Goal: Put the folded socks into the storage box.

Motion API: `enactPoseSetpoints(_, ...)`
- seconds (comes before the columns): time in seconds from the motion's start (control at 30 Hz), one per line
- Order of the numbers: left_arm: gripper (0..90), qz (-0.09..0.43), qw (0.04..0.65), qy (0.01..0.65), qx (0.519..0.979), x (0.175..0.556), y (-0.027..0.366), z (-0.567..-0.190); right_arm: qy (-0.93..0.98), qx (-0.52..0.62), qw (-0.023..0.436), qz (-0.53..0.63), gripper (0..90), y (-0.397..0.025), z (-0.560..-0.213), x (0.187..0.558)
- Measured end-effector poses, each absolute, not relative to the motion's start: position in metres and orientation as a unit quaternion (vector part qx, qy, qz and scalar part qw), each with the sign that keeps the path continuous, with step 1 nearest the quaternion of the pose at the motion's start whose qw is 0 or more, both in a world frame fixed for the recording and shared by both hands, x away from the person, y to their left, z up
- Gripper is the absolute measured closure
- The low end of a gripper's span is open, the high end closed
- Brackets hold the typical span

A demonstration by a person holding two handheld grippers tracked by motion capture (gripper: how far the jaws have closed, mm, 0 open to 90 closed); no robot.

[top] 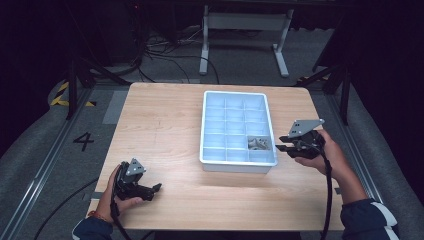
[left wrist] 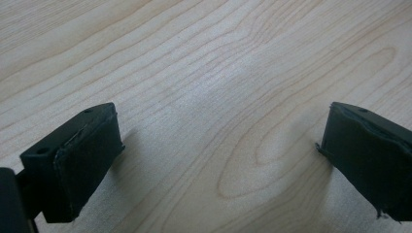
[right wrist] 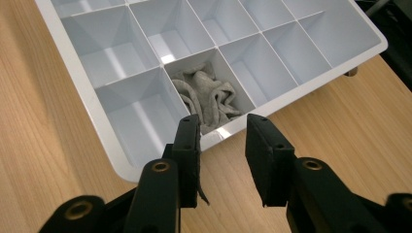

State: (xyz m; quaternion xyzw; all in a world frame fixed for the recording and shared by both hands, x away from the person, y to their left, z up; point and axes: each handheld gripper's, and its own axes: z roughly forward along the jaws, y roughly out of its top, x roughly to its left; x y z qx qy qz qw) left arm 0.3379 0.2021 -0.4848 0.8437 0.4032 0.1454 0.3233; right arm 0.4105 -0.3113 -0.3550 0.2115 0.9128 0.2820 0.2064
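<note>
The right tongs (top: 281, 144) hang just beside the right wall of a white divided tray (top: 238, 166), jaws apart with nothing between them, held in the person's right hand (top: 325, 152). In the right gripper view, those tongs (right wrist: 222, 127) point at the tray's (right wrist: 116, 165) outer wall, directly in front of the compartment where a crumpled grey cloth (right wrist: 206, 94) lies. From above, the cloth (top: 258, 143) sits in the right-hand column of compartments, one row up from the tray's near edge, apart from the jaws. The left tongs (top: 156, 189) rest low over the near left corner of the pale wooden surface (top: 160, 130), well apart from the tray, gripped by the left hand (top: 120, 202). In the left gripper view, their jaws stand wide apart over bare wood grain (left wrist: 218, 97).
</note>
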Motion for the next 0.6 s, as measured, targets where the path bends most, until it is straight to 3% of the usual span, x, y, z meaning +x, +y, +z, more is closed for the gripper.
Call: enactPoseSetpoints(0.6, 1.4, 0.145, 0.324, 0.403, 0.844, 0.338, 0.202, -0.485, 0.903, 0.217, 0.229, 0.290, 57.2, -0.340, -0.359, 0.379)
